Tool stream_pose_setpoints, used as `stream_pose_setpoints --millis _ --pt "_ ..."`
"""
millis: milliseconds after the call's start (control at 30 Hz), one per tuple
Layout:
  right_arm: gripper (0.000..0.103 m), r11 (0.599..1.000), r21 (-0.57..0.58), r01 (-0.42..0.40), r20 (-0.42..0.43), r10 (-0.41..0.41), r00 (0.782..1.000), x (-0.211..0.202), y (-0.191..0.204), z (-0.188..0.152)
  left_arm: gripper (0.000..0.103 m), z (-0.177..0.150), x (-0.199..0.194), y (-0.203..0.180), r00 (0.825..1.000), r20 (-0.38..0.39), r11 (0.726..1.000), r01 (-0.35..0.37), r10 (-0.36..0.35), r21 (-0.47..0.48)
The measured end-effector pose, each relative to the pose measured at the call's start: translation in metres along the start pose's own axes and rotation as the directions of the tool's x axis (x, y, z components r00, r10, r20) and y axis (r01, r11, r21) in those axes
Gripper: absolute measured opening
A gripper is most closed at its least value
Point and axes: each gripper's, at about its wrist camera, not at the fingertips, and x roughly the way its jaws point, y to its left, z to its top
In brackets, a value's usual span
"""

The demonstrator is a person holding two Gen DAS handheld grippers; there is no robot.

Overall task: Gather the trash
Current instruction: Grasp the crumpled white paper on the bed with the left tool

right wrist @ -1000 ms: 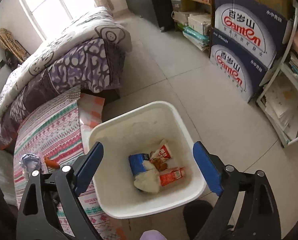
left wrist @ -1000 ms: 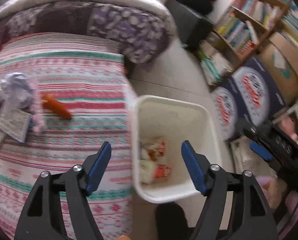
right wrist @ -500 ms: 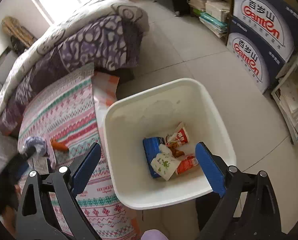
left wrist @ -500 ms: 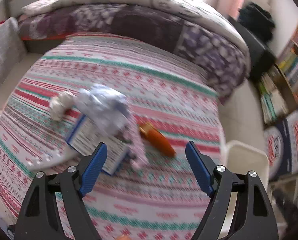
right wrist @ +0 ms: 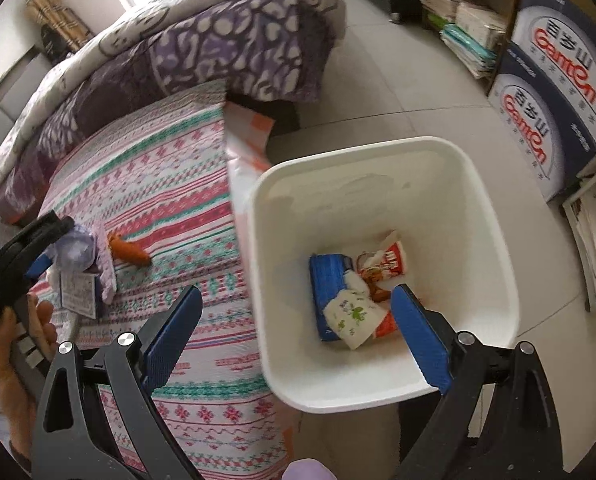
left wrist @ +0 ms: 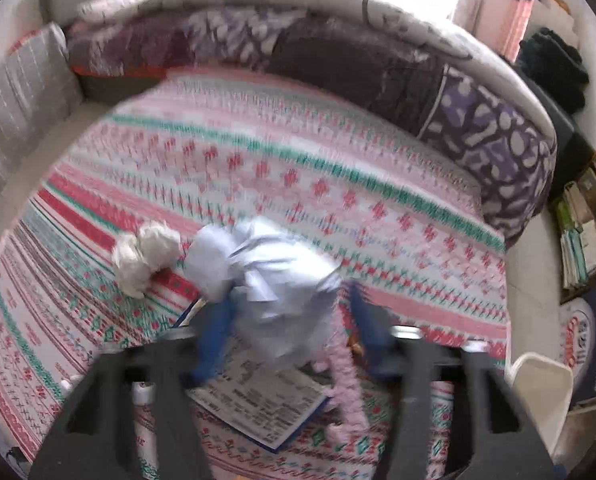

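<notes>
Left wrist view is showing the left gripper (left wrist: 288, 332) with its jaws apart, straddling a crumpled pale-blue paper wad (left wrist: 266, 268) that is lying on the striped bedspread (left wrist: 298, 176), a white tissue ball (left wrist: 144, 254) just beside it. Further right, the right gripper (right wrist: 294, 330) is hanging spread wide above the white bin (right wrist: 493, 240), which is holding a blue packet (right wrist: 327, 280), red wrappers (right wrist: 393, 260) and a white green-printed wrapper (right wrist: 351, 314).
</notes>
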Motion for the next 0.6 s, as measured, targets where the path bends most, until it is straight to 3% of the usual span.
stream_pose_setpoints --millis 67,267,500,600 --pt "0.091 1.000 -0.017 -0.016 -0.009 0.016 1.000 0.002 0.010 -0.001 0.034 -0.001 -0.001 0.016 0.997 -0.020 0.995 0.080 -0.081 -0.053" --pt "0.091 0.996 -0.071 -0.060 -0.027 0.058 0.998 0.011 0.048 -0.003 0.030 -0.003 -0.025 0.050 0.974 -0.035 0.971 0.222 -0.226 -0.095" --pt "0.091 0.985 -0.157 -0.074 -0.036 0.069 0.997 0.028 0.093 -0.012 0.030 -0.007 -0.068 0.088 0.956 0.008 0.951 0.291 -0.292 -0.102" --pt "0.091 0.975 -0.203 -0.090 -0.041 0.083 0.996 0.036 0.112 -0.019 0.030 -0.009 -0.085 0.106 0.961 0.030 0.955 0.278 -0.276 -0.102"
